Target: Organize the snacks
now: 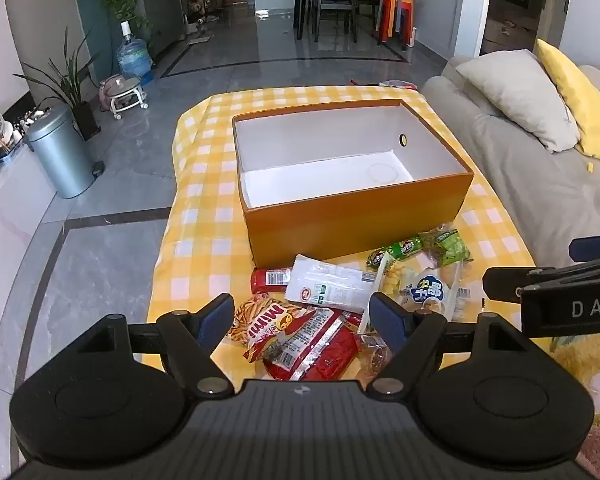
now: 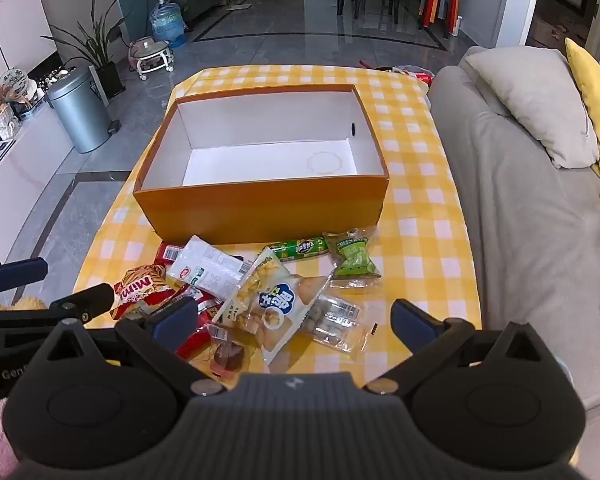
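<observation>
I have both grippers hanging over the snack pile, angled down at the counter (image 1: 204, 216) with its yellow checked cloth. My left gripper (image 1: 302, 318) stands wide open with nothing between its blue pads; in the left wrist view the red Mimi bag (image 1: 268, 326) and a red packet (image 1: 320, 350) lie in the lower middle of the frame, right in the gap between the fingers but below them, not touched. Just above them in that frame sits the white pouch (image 1: 330, 284).

My right gripper (image 2: 296, 318) is also fully spread and holds nothing. In the right wrist view the chips bag (image 2: 278, 304) with the blue-and-white label lies at centre bottom, between the open fingers, and a clear pack (image 2: 336, 322) lies just right of it. Higher, right of centre, the green bag (image 2: 354, 260) and green roll (image 2: 298, 250) lie side by side, touching or nearly so.

The orange box (image 2: 260, 210) stands empty at frame centre in both views, directly beyond the pile, its near wall close to the topmost packets. All snacks are outside the box.
</observation>
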`<state>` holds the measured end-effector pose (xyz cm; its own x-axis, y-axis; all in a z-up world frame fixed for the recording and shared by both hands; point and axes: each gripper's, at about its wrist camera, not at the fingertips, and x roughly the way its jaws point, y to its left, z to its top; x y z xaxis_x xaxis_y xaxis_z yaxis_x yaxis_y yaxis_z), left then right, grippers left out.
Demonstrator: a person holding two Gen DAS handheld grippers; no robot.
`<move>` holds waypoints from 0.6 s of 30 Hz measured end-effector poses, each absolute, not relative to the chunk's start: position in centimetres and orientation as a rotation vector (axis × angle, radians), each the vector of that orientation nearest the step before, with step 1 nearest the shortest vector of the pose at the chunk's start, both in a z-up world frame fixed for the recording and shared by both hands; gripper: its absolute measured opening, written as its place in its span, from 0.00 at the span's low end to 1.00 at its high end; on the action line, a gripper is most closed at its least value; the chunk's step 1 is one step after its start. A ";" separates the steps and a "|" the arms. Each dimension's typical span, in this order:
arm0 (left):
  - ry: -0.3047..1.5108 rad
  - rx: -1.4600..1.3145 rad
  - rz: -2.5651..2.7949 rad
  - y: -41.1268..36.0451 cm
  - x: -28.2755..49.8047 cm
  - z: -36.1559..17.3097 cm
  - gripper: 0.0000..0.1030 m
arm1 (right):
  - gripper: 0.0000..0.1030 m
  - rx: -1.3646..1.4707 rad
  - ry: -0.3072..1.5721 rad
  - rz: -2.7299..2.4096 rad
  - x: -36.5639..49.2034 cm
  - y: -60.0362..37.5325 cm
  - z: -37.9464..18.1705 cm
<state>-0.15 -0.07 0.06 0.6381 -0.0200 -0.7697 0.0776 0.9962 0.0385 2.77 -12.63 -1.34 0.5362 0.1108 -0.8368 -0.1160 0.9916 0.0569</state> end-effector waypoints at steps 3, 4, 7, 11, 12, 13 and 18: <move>0.871 0.078 -0.051 0.3 -0.5 -0.4 0.86 | 0.96 -0.010 0.994 0.132 2.8 -12.6 -1.3; 0.870 0.082 -0.056 0.4 -0.7 -0.5 0.84 | 0.96 -0.012 0.992 0.131 2.8 -12.6 -1.3; 0.898 0.067 -0.034 -0.2 0.0 -0.1 0.83 | 0.96 -0.010 0.991 0.129 2.7 -12.6 -1.3; 0.899 0.054 -0.046 0.2 0.1 -0.1 0.83 | 0.96 -0.007 0.990 0.128 2.6 -12.7 -0.9; 0.899 0.054 -0.046 0.2 0.0 -0.1 0.83 | 0.96 -0.008 0.989 0.129 2.6 -12.7 -0.9; 0.899 0.052 -0.045 0.3 -0.1 0.0 0.83 | 0.96 -0.009 0.989 0.129 2.7 -12.7 -1.1; 0.900 0.049 -0.044 0.4 -0.1 0.0 0.82 | 0.96 -0.010 0.989 0.129 2.7 -12.6 -1.1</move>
<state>-0.14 0.36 -0.05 0.6207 -0.0172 -0.7839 0.0585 0.9980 0.0244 2.69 -12.62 -1.15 0.5426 0.1037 -0.8336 -0.1132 0.9923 0.0498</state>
